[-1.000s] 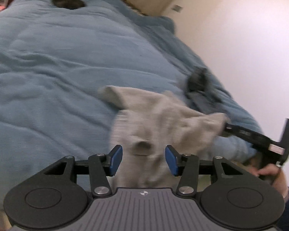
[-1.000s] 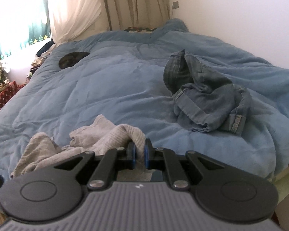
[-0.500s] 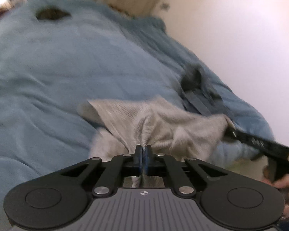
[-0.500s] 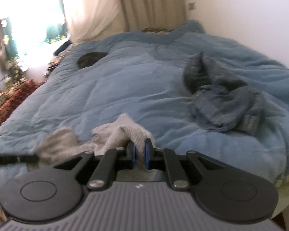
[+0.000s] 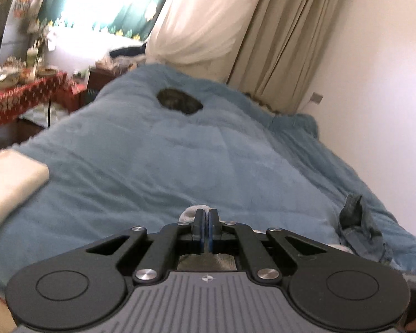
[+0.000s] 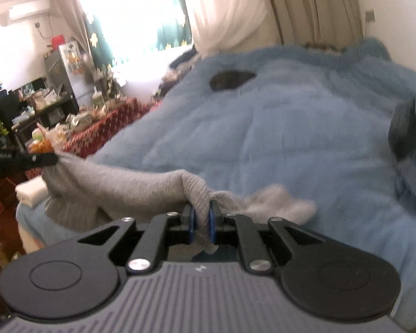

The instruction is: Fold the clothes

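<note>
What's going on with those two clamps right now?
Left gripper and right gripper both shut on ribbed grey knit garment, lifted between them. Crumpled blue denim jeans alongside, not blocking.

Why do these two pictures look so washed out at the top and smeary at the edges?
Left wrist view: the window glares white, the white folded cloth at the left edge is smeared, and the round lens bends the wall. Right wrist view: the window is blown out, and the blue blanket and grey garment look soft.

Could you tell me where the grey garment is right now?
In the right wrist view, the grey garment hangs stretched between the left gripper and right gripper, above the blue duvet's near edge.
</note>
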### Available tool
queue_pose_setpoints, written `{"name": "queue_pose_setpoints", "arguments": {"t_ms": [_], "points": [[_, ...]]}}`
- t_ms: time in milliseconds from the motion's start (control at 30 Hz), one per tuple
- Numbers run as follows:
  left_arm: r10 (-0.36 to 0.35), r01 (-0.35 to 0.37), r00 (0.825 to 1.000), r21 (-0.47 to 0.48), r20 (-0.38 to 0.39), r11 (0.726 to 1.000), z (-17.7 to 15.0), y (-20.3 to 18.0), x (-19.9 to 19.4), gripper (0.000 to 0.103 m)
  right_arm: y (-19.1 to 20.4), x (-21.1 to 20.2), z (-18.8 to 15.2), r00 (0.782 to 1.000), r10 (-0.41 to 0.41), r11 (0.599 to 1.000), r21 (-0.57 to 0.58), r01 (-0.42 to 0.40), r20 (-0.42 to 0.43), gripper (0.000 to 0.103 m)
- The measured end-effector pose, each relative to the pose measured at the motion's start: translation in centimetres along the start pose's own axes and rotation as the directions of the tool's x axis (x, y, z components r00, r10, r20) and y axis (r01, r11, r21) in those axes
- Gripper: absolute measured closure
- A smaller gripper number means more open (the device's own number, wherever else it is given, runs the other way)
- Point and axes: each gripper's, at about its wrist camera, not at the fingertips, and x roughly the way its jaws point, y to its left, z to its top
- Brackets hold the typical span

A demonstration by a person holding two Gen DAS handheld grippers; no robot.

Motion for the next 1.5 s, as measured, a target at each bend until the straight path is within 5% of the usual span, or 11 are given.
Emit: {"name": "queue_pose_setpoints", "arguments": {"t_ms": [333,633,867,1033,1167,1300,1400,1500], "points": [[-0.103,0.094,0.986,0.080,0.127,0.992,4.3,-4.1,-0.1,0.101,0.3,-4.1,7.5,0.974,-0.089,0.994,-0.041,0.099,0.207,0.092],[-0.173,0.134,0.939,0.148,0.297,0.980,8.4,-7.8,-7.6,0.101,3.8,-15.5,11.1,0.910,-0.102,0.986,-0.082,0.147,0.402,0.092],[-0.239,0.170,0.882,0.200,0.405,0.965,8.3,-10.0,-16.5,0.101,8.7,-27.1,10.4,0.844,-0.082,0.976,-0.127,0.175,0.531,0.092],[-0.275,0.184,0.866,0.245,0.417,0.952,7.5,-10.7,-19.6,0.101,11.7,-33.4,9.9,0.815,-0.066,0.972,-0.147,0.183,0.575,0.092],[-0.259,0.188,0.889,0.215,0.378,0.958,6.4,-9.6,-17.6,0.101,11.6,-34.0,9.3,0.851,-0.064,0.982,-0.119,0.147,0.522,0.092],[-0.224,0.197,0.932,0.119,0.286,0.973,4.3,-7.0,-12.8,0.102,10.0,-29.4,7.1,0.921,-0.076,0.989,-0.088,0.118,0.382,0.092],[-0.191,0.183,0.972,0.068,0.133,0.981,0.9,-5.3,-7.0,0.103,8.1,-23.1,4.2,0.964,-0.116,0.987,-0.078,0.138,0.240,0.093],[-0.183,0.184,0.982,0.023,-0.046,0.983,-2.6,-3.8,-1.1,0.103,5.2,-17.2,1.6,0.980,-0.160,0.985,-0.045,0.166,0.118,0.093]]}}
